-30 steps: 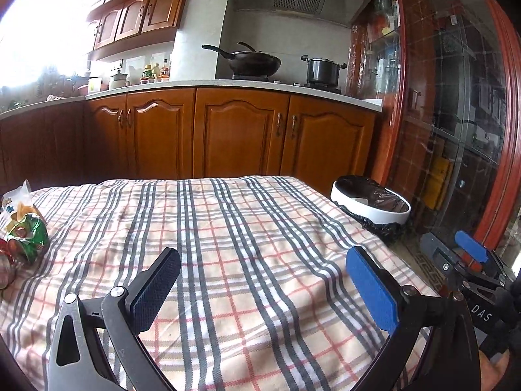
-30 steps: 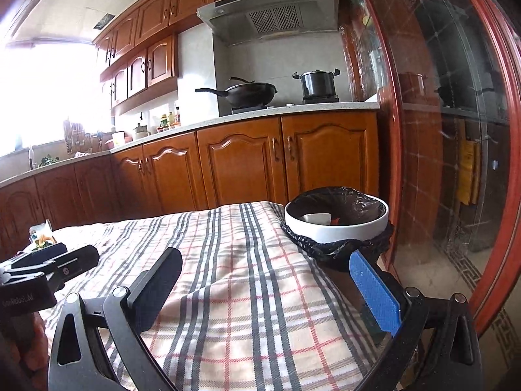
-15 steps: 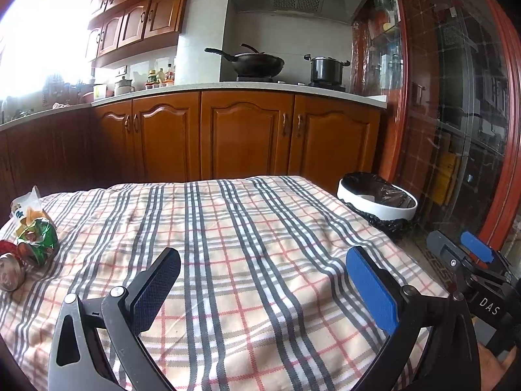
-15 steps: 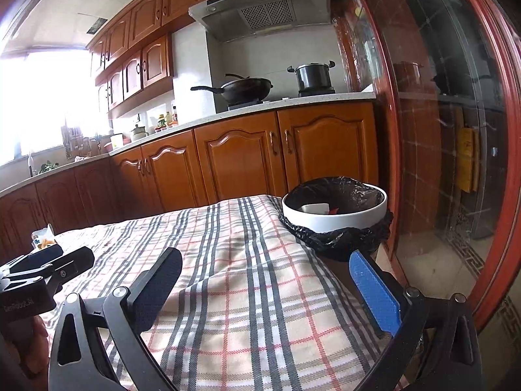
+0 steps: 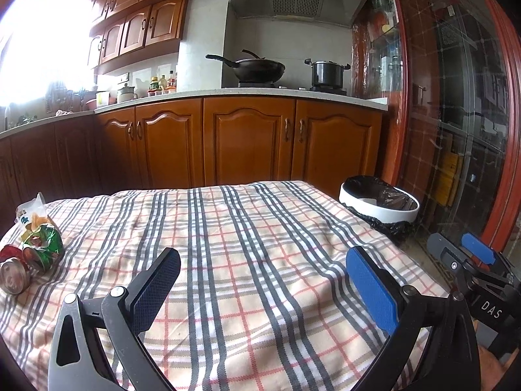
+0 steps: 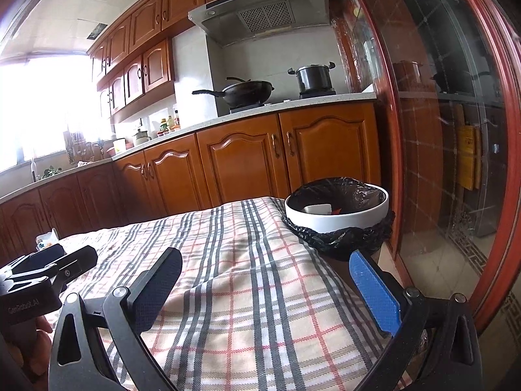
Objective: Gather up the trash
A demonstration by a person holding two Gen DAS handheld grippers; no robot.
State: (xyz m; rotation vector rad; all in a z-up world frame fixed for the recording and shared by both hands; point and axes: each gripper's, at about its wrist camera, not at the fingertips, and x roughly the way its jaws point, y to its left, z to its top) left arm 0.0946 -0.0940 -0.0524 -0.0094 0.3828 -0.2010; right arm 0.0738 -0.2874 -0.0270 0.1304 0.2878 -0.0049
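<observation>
We hold two grippers low over a table covered in a plaid tablecloth point(image 5: 247, 260), in a kitchen with wooden cabinets point(image 5: 247, 143). Our left gripper point(image 5: 263, 280) has its jaws spread wide with nothing between them. Our right gripper point(image 6: 265, 285) is likewise wide apart and empty.

The trash lies at the far left edge of the table, seen from the left wrist. There is a crumpled green snack wrapper point(image 5: 42, 244), a clear plastic bag point(image 5: 31, 211) just behind it, and a can point(image 5: 14, 275) lying on its side, touching or nearly touching the wrapper. All three are well apart from both grippers. From the right wrist, only a scrap of the bag point(image 6: 45, 239) shows behind our left gripper point(image 6: 49, 267).

The bin point(image 6: 337, 213) stands off the right side of the table, white-rimmed with a black liner, and already holds a pale scrap and something red.

We judge that the wrapper and bag are very light and soft; they should crush and may slip, so we would pinch a bunched fold rather than a flat face. The can looks rigid, smooth and prone to roll; we would close across its round body, near the middle. Whether it is empty, we cannot tell.
</observation>
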